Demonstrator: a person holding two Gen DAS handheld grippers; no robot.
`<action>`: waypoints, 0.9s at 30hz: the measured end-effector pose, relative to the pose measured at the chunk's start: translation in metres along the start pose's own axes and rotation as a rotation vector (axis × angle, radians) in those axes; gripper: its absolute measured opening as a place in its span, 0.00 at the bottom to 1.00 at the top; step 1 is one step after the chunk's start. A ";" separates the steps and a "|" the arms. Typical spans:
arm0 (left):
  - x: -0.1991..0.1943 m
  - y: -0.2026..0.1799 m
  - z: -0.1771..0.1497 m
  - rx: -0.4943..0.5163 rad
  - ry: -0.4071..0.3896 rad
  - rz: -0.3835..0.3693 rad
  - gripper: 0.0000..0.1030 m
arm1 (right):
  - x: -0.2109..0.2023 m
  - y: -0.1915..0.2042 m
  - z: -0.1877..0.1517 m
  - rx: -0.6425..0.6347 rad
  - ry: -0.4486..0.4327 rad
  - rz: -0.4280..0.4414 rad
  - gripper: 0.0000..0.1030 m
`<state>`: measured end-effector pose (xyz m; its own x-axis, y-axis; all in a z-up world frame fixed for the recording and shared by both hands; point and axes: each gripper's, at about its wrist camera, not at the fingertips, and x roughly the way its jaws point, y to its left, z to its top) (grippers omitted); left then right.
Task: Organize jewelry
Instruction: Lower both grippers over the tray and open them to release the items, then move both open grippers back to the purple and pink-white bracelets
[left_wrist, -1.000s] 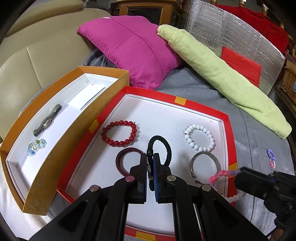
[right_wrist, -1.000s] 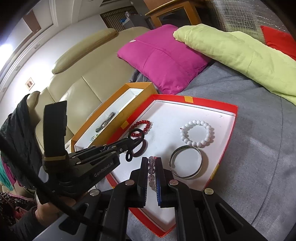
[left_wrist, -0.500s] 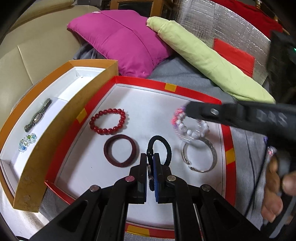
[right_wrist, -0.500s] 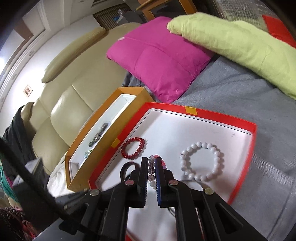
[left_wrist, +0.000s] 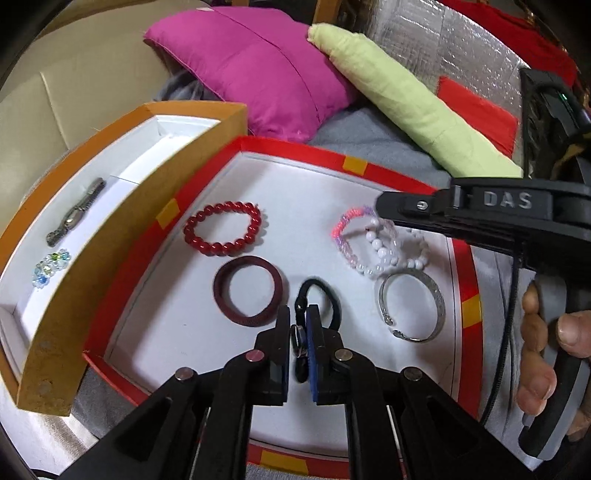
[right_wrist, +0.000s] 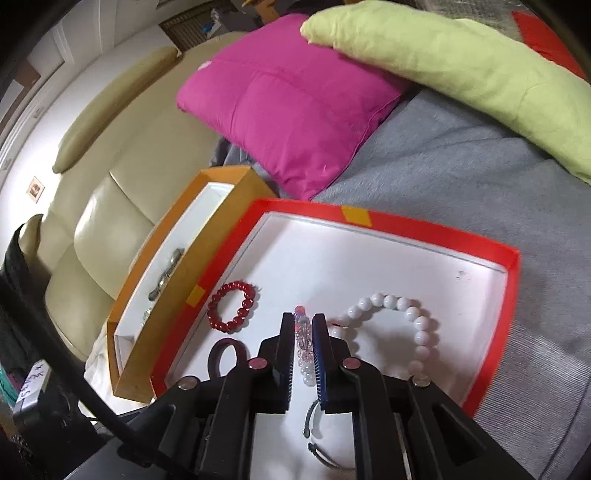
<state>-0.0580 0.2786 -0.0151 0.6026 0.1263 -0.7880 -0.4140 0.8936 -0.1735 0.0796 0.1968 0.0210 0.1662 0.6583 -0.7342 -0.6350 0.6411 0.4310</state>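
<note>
A red tray (left_wrist: 408, 182) with a white floor holds a red bead bracelet (left_wrist: 223, 232), a dark maroon band (left_wrist: 248, 290), a silver bangle (left_wrist: 413, 304) and a white bead bracelet (left_wrist: 397, 254). My left gripper (left_wrist: 298, 319) is shut on a black hair tie (left_wrist: 320, 301), low over the tray's near part. My right gripper (right_wrist: 303, 325) is shut on a pink and clear bead bracelet (right_wrist: 303, 341); in the left wrist view that bracelet (left_wrist: 349, 236) hangs from its tip over the white bead bracelet. The red tray (right_wrist: 511, 295) also shows in the right wrist view.
An orange box (left_wrist: 110, 243) with a white lining stands left of the tray, holding a metal watch band (left_wrist: 75, 212) and a small crystal bracelet (left_wrist: 51, 266). A magenta cushion (left_wrist: 255, 70) and a light green pillow (left_wrist: 406, 103) lie behind. Grey blanket (right_wrist: 461, 173) surrounds the tray.
My right gripper has carried the pink bracelet from the tray's right edge in over the white bead bracelet. My left gripper has come lower with the hair tie.
</note>
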 end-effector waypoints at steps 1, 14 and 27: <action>-0.002 0.001 0.000 -0.006 0.003 0.006 0.12 | -0.004 0.000 -0.001 -0.002 -0.006 -0.006 0.24; -0.050 -0.027 0.001 -0.038 -0.079 0.054 0.57 | -0.107 -0.044 -0.049 -0.009 -0.122 -0.071 0.56; -0.041 -0.136 -0.008 0.095 -0.083 -0.005 0.62 | -0.232 -0.161 -0.130 0.116 -0.228 -0.243 0.58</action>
<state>-0.0317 0.1490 0.0362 0.6601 0.1536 -0.7353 -0.3467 0.9307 -0.1169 0.0453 -0.1106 0.0535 0.4744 0.5438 -0.6923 -0.4687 0.8217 0.3243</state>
